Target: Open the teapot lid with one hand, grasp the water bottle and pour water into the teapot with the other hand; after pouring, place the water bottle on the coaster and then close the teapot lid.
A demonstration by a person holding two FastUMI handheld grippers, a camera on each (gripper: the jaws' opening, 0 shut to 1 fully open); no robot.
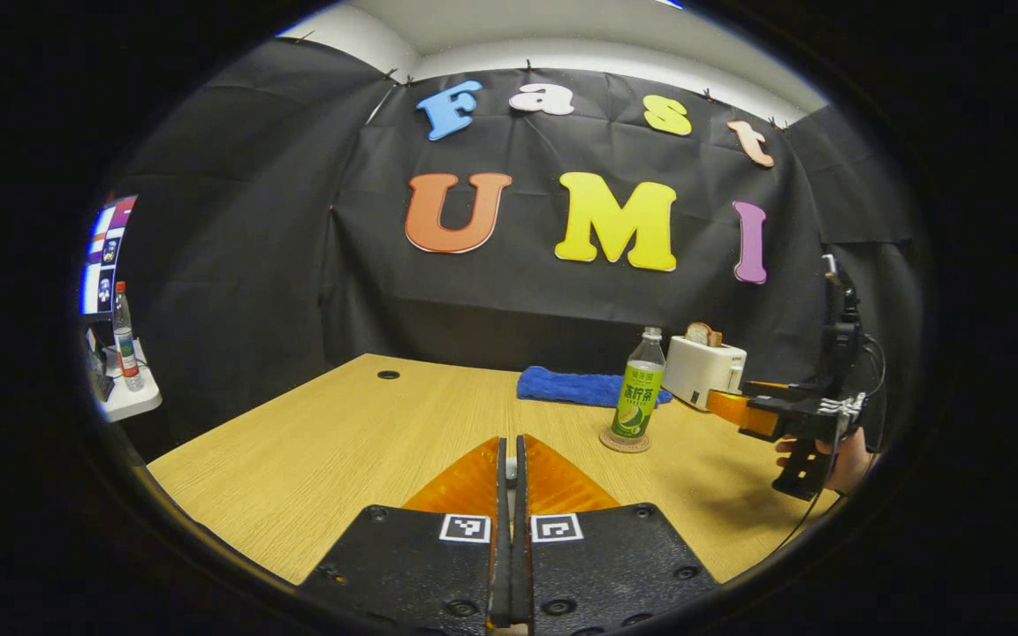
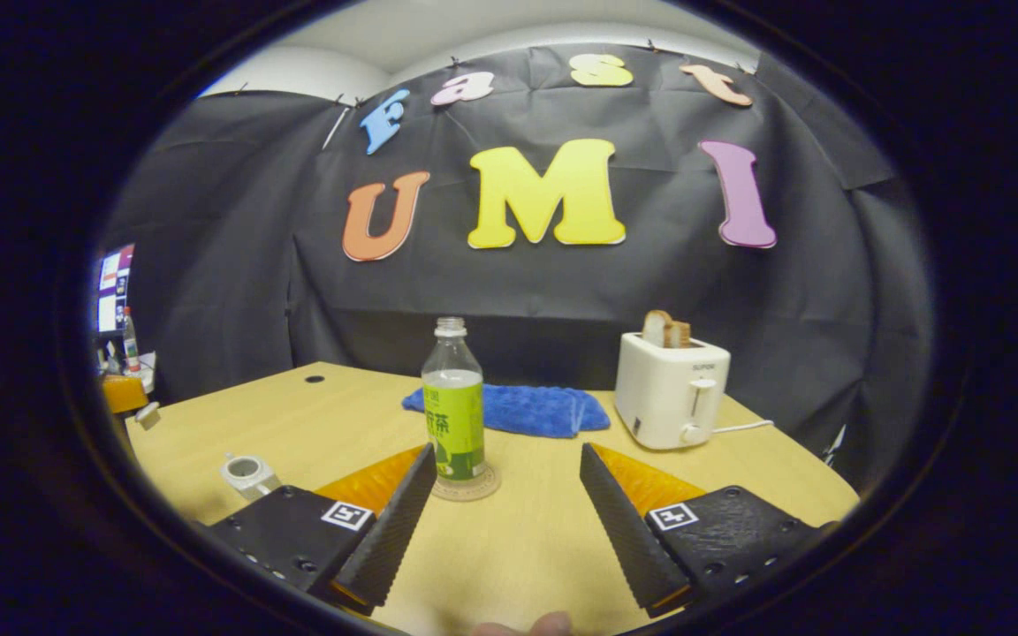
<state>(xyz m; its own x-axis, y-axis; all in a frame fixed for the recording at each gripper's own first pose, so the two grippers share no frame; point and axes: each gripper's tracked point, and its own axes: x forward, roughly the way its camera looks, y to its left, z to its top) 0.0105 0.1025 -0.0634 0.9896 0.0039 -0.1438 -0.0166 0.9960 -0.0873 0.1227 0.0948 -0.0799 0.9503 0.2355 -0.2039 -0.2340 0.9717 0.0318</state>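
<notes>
The left claw hangs with fingers pressed together; the right claw gapes wide.

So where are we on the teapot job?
The lid looks off: the teapot stands open. The water bottle stands on the coaster, with the right tool open before it, not gripping. The left tool is shut, perhaps on the lid. I cannot tell whether pouring happened. Closing the lid remains.
</notes>
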